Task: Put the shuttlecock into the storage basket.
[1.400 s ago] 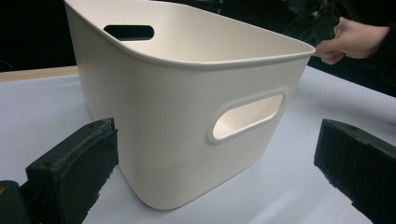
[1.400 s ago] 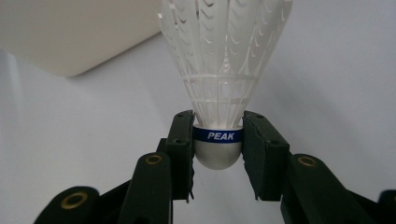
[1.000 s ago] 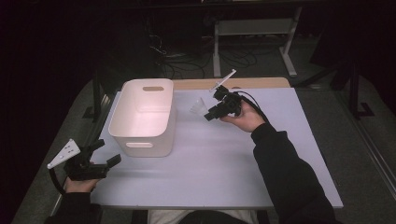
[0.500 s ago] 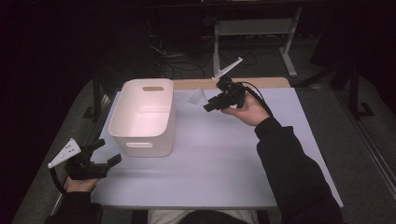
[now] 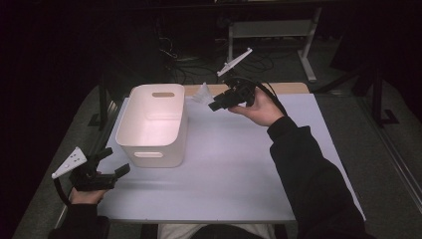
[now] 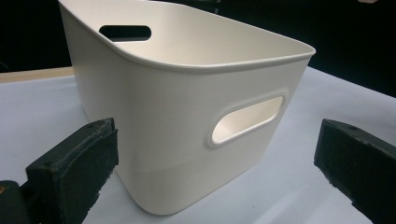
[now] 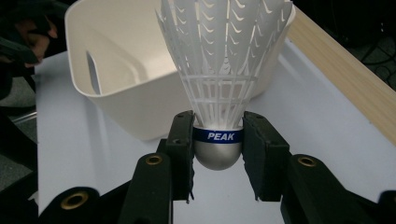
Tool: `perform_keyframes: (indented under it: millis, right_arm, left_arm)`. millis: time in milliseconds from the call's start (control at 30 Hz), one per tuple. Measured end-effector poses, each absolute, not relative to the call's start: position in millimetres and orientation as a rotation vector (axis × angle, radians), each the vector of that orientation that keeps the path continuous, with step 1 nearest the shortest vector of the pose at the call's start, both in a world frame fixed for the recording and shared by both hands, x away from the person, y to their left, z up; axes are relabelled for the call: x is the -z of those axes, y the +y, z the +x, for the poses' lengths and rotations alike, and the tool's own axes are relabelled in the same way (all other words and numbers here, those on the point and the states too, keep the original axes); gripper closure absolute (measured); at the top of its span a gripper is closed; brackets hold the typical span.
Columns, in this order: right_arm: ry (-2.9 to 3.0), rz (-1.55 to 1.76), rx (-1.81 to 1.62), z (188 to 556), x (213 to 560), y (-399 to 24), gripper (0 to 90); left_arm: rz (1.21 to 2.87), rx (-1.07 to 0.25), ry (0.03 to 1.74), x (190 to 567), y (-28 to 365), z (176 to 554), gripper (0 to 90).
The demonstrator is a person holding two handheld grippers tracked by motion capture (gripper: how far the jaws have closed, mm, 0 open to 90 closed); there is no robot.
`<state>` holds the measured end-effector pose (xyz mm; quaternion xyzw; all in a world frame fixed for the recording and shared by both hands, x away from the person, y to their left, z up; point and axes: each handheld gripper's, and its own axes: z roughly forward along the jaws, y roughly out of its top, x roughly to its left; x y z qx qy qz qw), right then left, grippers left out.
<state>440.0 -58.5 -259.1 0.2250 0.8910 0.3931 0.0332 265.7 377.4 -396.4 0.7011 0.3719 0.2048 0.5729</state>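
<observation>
Right claw point(image 7: 218, 140) grips a white shuttlecock point(image 7: 219, 70) by its base.
Left claw point(image 6: 215, 163) stands wide apart, near the white basket point(image 5: 154, 124).

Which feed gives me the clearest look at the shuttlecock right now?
The right gripper view: the shuttlecock stands close up between the right gripper's jaws, clamped at its blue band, white skirt up. In the high view it is a small white shape at that gripper's tip, beside the white bin.

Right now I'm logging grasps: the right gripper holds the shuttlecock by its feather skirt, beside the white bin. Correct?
Not quite. The right gripper holds the shuttlecock by its cork base at the blue band, not its skirt, beside the white bin; the right gripper view shows it.
</observation>
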Motion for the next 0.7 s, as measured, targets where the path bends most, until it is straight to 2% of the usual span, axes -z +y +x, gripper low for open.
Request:
perform_keyframes:
  millis: [700]
  right_arm:
    - [2.756, 0.600, -1.204, 438.4, 236.3, -30.1, 64.0]
  left_arm:
    - [1.642, -0.482, 0.872, 396.3, 377.5, 265.7, 0.0]
